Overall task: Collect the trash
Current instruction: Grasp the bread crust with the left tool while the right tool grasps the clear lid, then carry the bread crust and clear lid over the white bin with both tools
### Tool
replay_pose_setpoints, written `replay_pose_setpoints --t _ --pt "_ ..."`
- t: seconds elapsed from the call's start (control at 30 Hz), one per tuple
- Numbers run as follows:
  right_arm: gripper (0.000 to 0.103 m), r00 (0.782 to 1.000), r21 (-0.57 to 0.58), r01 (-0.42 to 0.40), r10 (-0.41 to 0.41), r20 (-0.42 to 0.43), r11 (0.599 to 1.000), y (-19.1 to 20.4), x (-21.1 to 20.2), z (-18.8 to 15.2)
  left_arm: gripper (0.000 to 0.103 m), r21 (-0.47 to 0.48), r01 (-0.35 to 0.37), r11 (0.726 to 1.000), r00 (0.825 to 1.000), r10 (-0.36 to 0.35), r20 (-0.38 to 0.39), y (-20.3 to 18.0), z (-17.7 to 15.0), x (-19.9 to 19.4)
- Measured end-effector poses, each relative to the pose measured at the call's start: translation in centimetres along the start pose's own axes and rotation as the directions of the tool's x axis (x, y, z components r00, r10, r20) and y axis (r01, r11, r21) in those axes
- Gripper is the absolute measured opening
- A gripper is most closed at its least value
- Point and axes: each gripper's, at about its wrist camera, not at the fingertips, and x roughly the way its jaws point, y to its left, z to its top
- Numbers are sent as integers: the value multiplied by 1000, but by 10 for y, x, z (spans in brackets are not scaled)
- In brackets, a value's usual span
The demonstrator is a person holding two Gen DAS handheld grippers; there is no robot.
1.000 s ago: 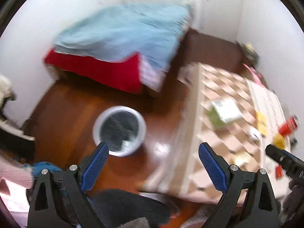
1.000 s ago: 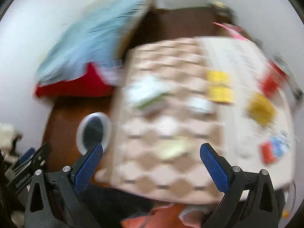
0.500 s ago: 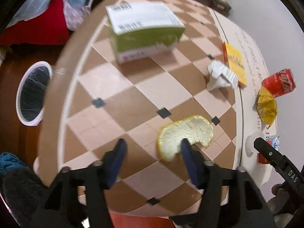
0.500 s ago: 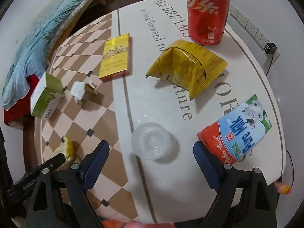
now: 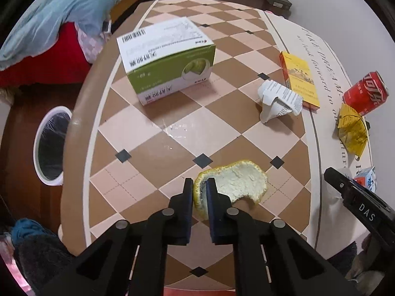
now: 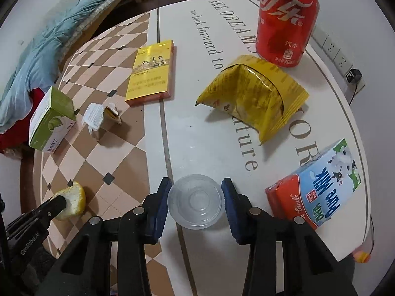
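Note:
A curled yellow citrus peel lies near the front edge of the round table. My left gripper is shut on its left end. The right wrist view also shows that peel held by the left gripper. A clear plastic cup stands upright on the white part of the table, and my right gripper is shut on it, one blue pad against each side. A white trash bin with a dark liner stands on the floor left of the table.
On the table lie a green and white box, a crumpled white paper, a flat yellow box, a yellow wrapper, a red can and a milk carton. A bed with a blue blanket is behind.
Both grippers have dropped to the table and shut: the left on the citrus peel, the right on the clear cup. Half a second ago both stood open around them.

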Motion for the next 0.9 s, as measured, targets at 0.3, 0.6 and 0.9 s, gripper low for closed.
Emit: replay_pose_setpoints --t 0.3,0.6,0.9 --pt "43 996 -15 -67 68 60 998 9 -40 1 6 19 -4 1000 997 2 79 9 2 -43" --pt "43 976 -115 -162 177 129 980 65 -98 12 6 -29 19 999 977 -13 212 43 15 -113" --pt "43 942 -289 -269 313 117 919 192 -123 25 6 -148 -46 988 935 94 341 140 37 -183"
